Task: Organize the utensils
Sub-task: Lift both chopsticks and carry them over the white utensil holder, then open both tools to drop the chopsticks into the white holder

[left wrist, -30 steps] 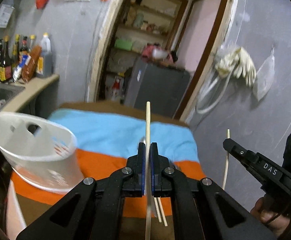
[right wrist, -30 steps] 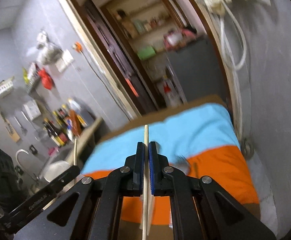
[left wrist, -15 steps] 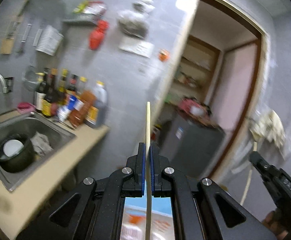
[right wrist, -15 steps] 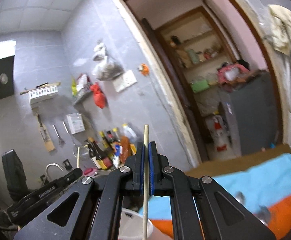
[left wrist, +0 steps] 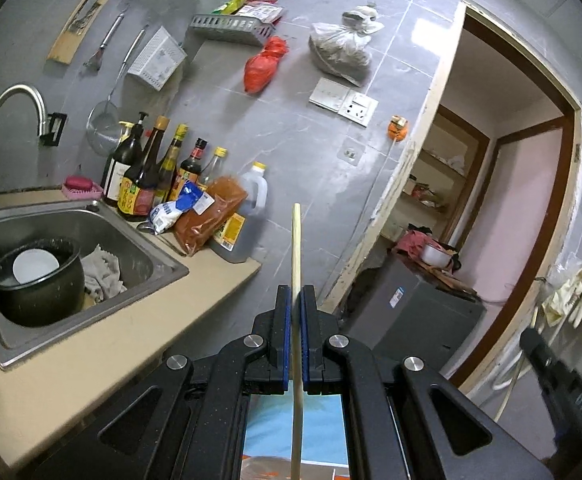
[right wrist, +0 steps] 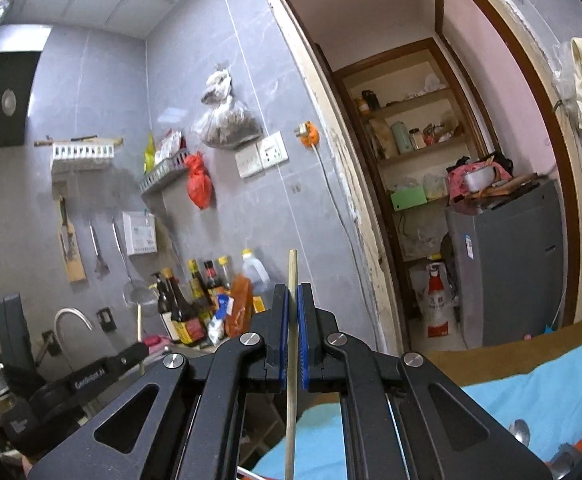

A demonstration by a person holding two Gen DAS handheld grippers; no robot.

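Two wooden chopsticks, one clamped in the left gripper and one in the right gripper, both raised beside the sink: light, stiff, slick; best held mid-shaft.

A small home kitchen. Left of the left tongs lies a steel sink with a curved tap above it and a black pot with a rag inside. Sauce bottles and an oil jug crowd the beige counter ahead and to the left. On the grey tiled wall above hang a strainer, a rack, and tied bags. To the right of the tongs, a doorway opens on pantry shelves with jars, beside a grey appliance. Rubber gloves hang far right.
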